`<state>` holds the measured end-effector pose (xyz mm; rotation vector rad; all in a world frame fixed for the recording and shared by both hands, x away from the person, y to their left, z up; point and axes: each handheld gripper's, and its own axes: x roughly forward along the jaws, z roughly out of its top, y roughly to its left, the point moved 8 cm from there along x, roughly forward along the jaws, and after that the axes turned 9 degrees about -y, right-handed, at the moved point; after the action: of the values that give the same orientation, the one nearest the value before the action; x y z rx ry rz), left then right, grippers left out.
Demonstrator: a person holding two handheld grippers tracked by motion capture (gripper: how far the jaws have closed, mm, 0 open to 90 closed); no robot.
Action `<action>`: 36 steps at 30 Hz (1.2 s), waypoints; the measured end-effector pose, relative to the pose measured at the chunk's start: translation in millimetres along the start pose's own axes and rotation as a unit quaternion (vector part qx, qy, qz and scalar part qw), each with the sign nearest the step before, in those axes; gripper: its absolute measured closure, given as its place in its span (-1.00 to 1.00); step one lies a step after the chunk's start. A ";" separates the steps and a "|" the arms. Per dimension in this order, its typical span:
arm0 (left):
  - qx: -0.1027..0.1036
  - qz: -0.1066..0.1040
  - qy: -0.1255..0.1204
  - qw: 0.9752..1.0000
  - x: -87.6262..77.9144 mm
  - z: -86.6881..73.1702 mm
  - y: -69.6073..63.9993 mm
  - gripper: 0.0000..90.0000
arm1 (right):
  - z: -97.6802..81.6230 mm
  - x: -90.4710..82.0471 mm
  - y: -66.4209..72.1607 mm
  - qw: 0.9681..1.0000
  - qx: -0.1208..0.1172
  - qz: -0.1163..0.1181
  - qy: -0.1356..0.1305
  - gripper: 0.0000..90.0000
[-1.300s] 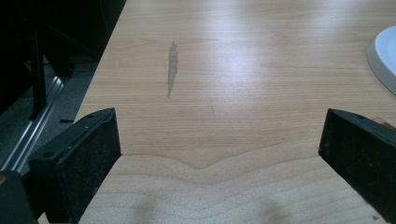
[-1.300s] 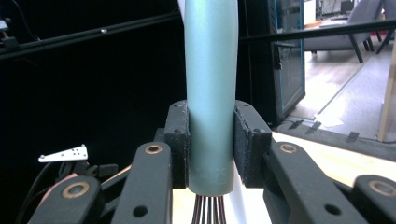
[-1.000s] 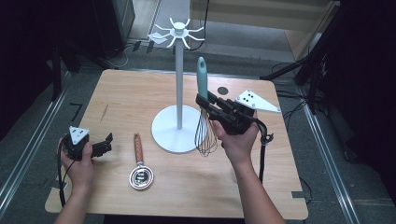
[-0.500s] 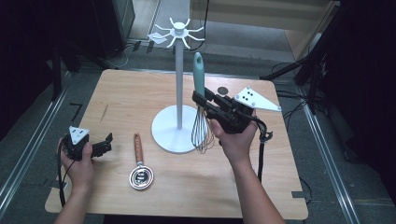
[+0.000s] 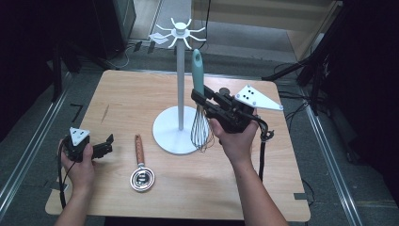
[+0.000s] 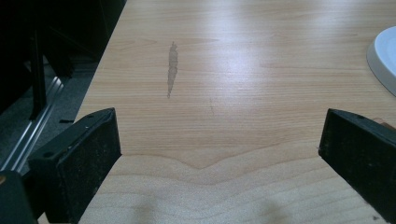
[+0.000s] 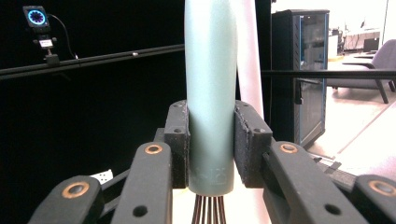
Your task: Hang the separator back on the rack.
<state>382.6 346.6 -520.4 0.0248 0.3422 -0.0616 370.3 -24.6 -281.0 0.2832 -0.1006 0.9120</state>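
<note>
A whisk with a teal handle [image 5: 198, 74] [image 7: 210, 93] and dark wires [image 5: 201, 133] stands upright, lifted, just right of the white hook stand's pole [image 5: 180, 89]. My right gripper [image 5: 200, 98] [image 7: 211, 144] is shut on the lower part of that handle, both pads pressed against it. The stand's round base [image 5: 170, 136] rests mid-table, and its hooked top [image 5: 180, 33] is higher than the whisk's handle end. My left gripper [image 5: 107, 145] [image 6: 219, 140] lies low at the table's left front, jaws wide open over bare wood.
A wooden-handled strainer [image 5: 141, 165] lies on the table between the two hands, front of the stand base. The wooden table [image 5: 282, 188] ends at dark floor and metal rails on both sides. A corner of the stand base [image 6: 385, 56] appears at the left gripper view's right edge.
The right gripper has carried the whisk slightly left and up, closer to the stand's pole. The left hand stays where it was.
</note>
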 end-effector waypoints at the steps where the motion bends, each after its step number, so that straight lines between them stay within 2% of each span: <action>1: 0.000 0.000 0.000 1.000 0.0 0.0 -0.1 -1.00 | 0.8 0.6 0.7 1.000 0.001 0.001 0.001 0.59; 10: -0.001 -0.001 0.000 1.000 -0.1 0.0 0.0 -1.00 | 4.7 5.6 1.9 1.000 0.003 0.006 -0.004 0.59; 36: -0.004 -0.002 -0.002 1.000 0.2 0.1 0.0 -1.00 | 4.1 18.5 -2.1 1.000 0.010 0.009 0.002 0.59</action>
<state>382.9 346.6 -520.4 0.0171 0.3393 -0.0637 383.4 -12.9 -273.7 0.2994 -0.0900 0.9314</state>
